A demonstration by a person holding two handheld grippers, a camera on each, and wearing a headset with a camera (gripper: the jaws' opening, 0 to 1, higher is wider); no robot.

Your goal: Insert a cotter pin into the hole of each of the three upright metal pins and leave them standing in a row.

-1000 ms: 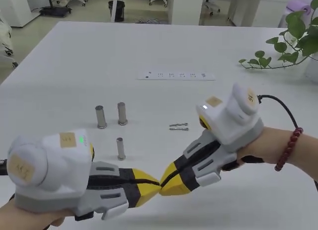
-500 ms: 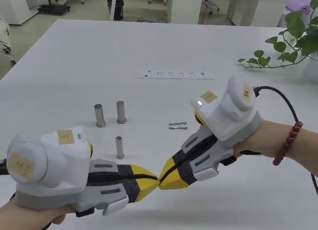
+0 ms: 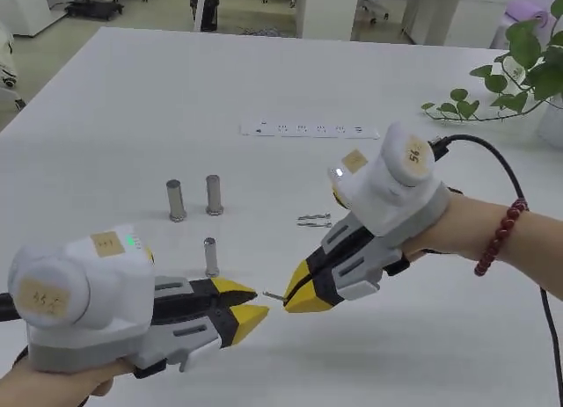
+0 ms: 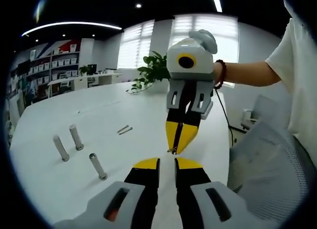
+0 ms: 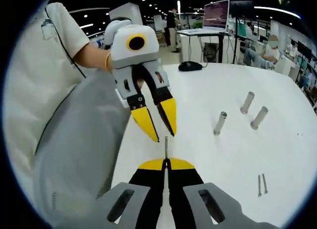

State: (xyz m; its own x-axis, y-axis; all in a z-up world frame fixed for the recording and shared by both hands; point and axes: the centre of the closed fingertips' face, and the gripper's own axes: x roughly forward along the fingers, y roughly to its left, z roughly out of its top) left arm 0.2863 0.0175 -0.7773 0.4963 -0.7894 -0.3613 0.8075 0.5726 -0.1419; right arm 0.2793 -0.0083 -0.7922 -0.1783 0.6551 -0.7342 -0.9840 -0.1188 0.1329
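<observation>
Head view is showing the three metal pins (image 3: 210, 256) standing upright on the bench (image 3: 132, 90). None is visibly carrying a cotter pin, so every insertion is looking still to do. Two are standing side by side and the third is sitting nearer the person, so the row is waiting too. Two loose cotter pins (image 3: 315, 221) are lying flat to their right. The right hand-held gripper (image 3: 295, 301) is clamping the held cotter pin (image 3: 274, 295) in closed jaws. Its long axis is running along those jaws, with the free end pointing leftward at the left hand-held gripper (image 3: 239, 301). That gripper's jaws are standing apart, gripping nothing, just short of the pin's tip.
</observation>
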